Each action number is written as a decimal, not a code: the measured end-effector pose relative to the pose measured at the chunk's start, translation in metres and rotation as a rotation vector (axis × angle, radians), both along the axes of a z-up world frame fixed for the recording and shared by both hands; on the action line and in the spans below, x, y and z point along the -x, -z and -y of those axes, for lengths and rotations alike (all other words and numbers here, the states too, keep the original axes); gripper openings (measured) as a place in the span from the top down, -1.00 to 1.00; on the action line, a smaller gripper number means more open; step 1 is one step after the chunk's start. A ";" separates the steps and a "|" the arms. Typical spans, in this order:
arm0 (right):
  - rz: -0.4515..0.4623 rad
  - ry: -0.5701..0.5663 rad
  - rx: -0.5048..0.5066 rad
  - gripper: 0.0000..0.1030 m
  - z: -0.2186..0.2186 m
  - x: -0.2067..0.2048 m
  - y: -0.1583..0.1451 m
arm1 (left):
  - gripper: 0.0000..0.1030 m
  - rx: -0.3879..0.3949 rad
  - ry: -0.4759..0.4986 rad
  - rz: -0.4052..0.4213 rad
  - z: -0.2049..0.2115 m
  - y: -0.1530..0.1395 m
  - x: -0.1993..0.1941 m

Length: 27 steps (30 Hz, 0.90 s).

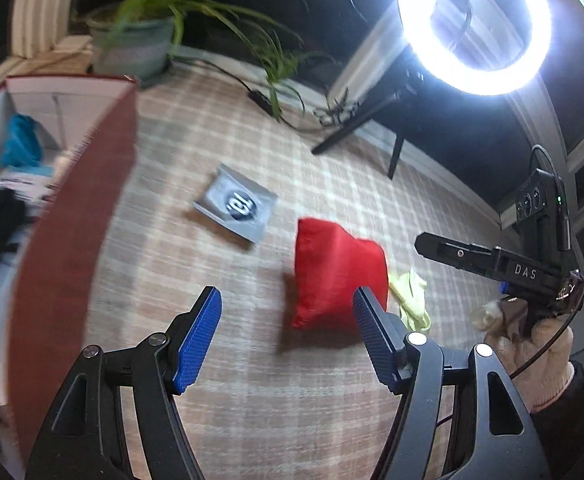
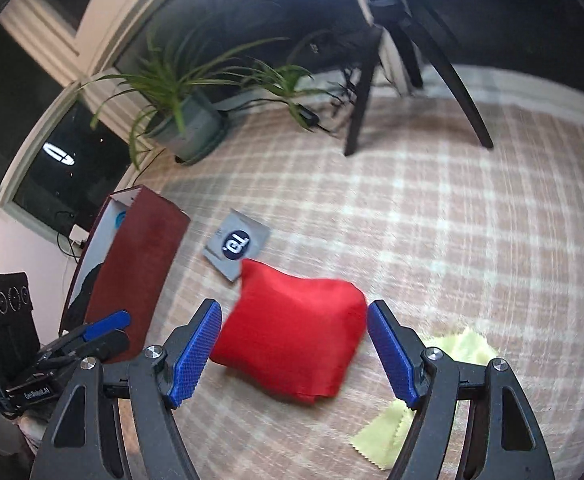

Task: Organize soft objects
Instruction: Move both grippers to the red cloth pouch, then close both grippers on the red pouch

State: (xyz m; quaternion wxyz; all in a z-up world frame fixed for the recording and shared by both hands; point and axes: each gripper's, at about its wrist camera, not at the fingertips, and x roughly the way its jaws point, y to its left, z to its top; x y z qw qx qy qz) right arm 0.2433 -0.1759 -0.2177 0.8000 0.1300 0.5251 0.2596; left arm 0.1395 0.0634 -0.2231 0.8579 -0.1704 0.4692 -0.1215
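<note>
A red soft pouch (image 2: pixel 292 336) lies on the plaid cloth, between the open blue fingertips of my right gripper (image 2: pixel 292 352), which do not touch it. It also shows in the left wrist view (image 1: pixel 336 272). My left gripper (image 1: pixel 288 336) is open and empty, to the pouch's left, above bare cloth. A grey packet with a dark round logo (image 1: pixel 236 206) (image 2: pixel 238 242) lies beyond the pouch. A yellow-green cloth (image 2: pixel 424 396) (image 1: pixel 410 296) lies at the pouch's right. A red-brown box (image 1: pixel 72 216) (image 2: pixel 136 276) holds blue (image 1: pixel 22 142) and black soft items.
A potted plant (image 2: pixel 188 120) stands at the back by the window. A lit ring light (image 1: pixel 474 26) on a black tripod (image 2: pixel 372 80) stands at the back right. A cable with a black adapter (image 1: pixel 260 100) lies near the plant.
</note>
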 end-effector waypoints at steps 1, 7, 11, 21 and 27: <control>-0.009 0.003 -0.005 -0.39 0.003 -0.002 0.003 | -0.32 0.003 0.009 -0.006 0.004 0.003 -0.001; -0.073 0.025 -0.062 -0.39 0.014 -0.009 0.025 | -0.32 0.012 0.045 -0.040 0.021 0.022 -0.016; -0.115 0.025 -0.094 -0.39 0.014 -0.013 0.036 | -0.32 0.025 0.065 -0.064 0.027 0.034 -0.026; -0.166 0.000 -0.096 -0.39 0.001 -0.013 0.054 | -0.32 0.016 0.124 -0.092 0.041 0.055 -0.041; -0.190 -0.011 -0.099 -0.39 -0.003 -0.013 0.059 | -0.32 -0.001 0.165 -0.098 0.051 0.060 -0.043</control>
